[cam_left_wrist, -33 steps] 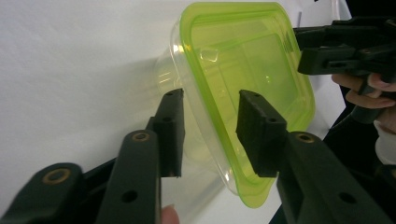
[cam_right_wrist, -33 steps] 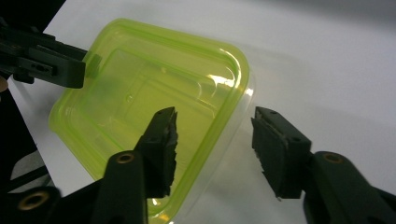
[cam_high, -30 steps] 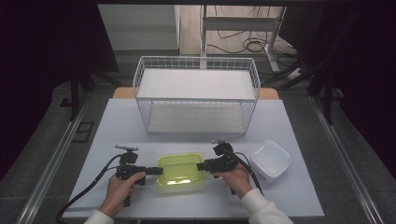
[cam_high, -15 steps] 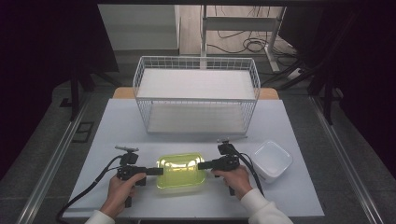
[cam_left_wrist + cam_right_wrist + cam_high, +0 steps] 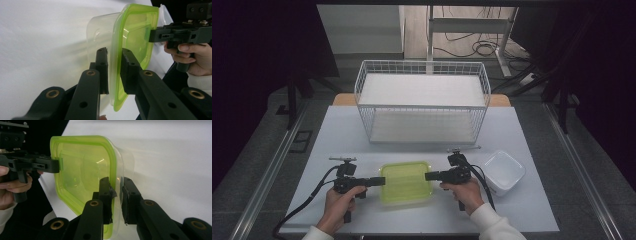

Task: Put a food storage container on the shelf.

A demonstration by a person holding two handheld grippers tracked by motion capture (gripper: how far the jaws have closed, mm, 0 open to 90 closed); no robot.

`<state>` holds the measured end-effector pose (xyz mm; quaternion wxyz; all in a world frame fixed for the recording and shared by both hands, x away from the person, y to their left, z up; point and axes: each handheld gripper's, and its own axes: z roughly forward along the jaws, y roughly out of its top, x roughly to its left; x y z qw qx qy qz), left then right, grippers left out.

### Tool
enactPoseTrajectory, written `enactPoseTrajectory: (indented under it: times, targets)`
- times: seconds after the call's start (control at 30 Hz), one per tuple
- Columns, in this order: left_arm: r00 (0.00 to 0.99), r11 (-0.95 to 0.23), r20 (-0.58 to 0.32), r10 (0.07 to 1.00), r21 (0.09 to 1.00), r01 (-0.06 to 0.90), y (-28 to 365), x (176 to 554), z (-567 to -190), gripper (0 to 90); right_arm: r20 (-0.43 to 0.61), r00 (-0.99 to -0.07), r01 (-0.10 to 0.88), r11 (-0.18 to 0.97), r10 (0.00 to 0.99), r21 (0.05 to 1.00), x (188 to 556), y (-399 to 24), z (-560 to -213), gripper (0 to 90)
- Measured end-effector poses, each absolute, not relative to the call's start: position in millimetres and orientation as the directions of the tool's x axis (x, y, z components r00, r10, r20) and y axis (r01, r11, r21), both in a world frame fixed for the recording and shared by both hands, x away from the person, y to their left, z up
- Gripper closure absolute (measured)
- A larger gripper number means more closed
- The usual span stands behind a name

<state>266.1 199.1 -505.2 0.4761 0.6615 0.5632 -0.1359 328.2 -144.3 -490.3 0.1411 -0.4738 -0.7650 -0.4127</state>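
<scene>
We note the wire basket (image 5: 422,102) at the far side of the desk (image 5: 532,210). Nearer than it lies the green-lidded container (image 5: 406,182), the 2 grippers' jaws just closed on its opposite rims: left gripper (image 5: 379,181), right gripper (image 5: 428,176). Step: grasp secured. Next, we judge, calls for a level, synchronised lift.

Clear container (image 5: 406,183) with lime-green lid, lying flat, table's near edge
</scene>
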Motion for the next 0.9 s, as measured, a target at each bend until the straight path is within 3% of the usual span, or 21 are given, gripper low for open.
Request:
enactPoseTrajectory:
  times: [0.3,0.9]
  targets:
    - [0.39,0.083,-0.688,0.611,0.547,0.833,199.5,263.8,-488.1,78.1,0.551,-0.589,0.777,0.225,0.591,0.588,325.1,-144.7,-470.8,79.2]
    - [0.465,0.044,-0.628,0.624,0.623,0.781,194.5,264.8,-465.5,79.4,0.483,-0.651,0.707,0.236,0.585,0.667,323.4,-150.1,-443.4,79.1]
